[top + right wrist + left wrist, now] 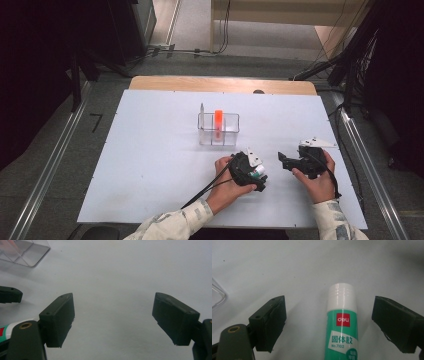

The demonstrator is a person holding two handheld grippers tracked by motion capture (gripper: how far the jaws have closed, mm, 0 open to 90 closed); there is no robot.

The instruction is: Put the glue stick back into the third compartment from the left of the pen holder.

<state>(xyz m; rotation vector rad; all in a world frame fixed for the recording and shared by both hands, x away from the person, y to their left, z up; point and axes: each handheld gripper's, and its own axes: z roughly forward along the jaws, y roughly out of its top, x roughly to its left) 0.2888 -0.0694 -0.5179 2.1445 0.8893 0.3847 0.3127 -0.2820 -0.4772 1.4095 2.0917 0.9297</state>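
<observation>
In the high view, a white table (150,165) carries a clear plastic organizer (218,129) near its middle, with an orange stick (218,121) standing upright in one of its compartments and a pale, thin upright piece (202,112) at its left end. Closer to the person, the left gripper (256,176) sits low over the table in the left hand (227,187), a green-and-white glue stick (258,172) showing at its jaws. The right gripper (286,161) is held in the right hand (316,180) just beside it, the two apart and not touching.

In the left gripper view, the jaws stand wide apart, and the glue stick (342,322) lies on the table between them (white cap pointing away, a red logo on the green label); neither pad touches it. A corner of the organizer (217,296) shows at the left edge.

In the right gripper view, the jaws are spread wide over bare table with nothing between them. The organizer (25,252) sits at upper left, a black jaw tip of the left gripper (10,293) enters from the left edge, and a bit of the glue stick (6,330) shows at lower left.
</observation>
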